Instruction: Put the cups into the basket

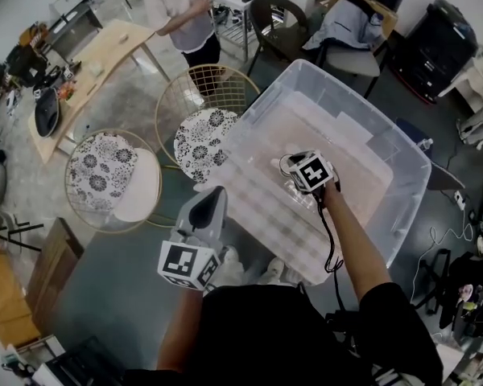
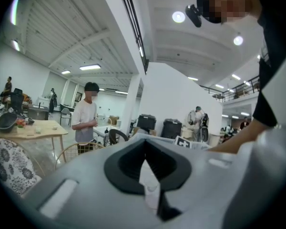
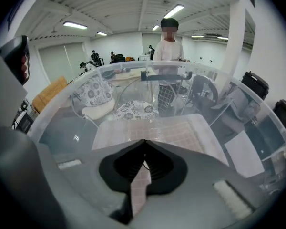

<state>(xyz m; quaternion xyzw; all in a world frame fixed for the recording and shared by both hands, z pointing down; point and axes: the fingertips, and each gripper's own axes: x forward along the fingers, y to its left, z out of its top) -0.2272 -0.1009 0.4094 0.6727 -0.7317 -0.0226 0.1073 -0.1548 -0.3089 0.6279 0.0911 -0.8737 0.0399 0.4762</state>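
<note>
The plastic tub (image 1: pixel 258 139) fills the centre and right of the head view; two wire chairs stand left of it, one at mid-left (image 1: pixel 105 175), the other (image 1: pixel 203 139) just beside its wall; behind them, upper left, a wooden table (image 1: pixel 105 51); a person (image 1: pixel 185 10) stands at top; the right gripper (image 1: pixel 294 171) is inside the tub; the left gripper (image 1: pixel 216 193) is outside its lower-left edge.

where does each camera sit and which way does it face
Head view: on the head, steeply down at the bin; forearms, left gripper, right gripper show.
Left gripper view: on that gripper, level across the room; its shut jaws, the wearer's arm show.
Right gripper view: on that gripper inside the bin, facing its far wall; shut jaws show.
Shared: both gripper views face the bystander.
</note>
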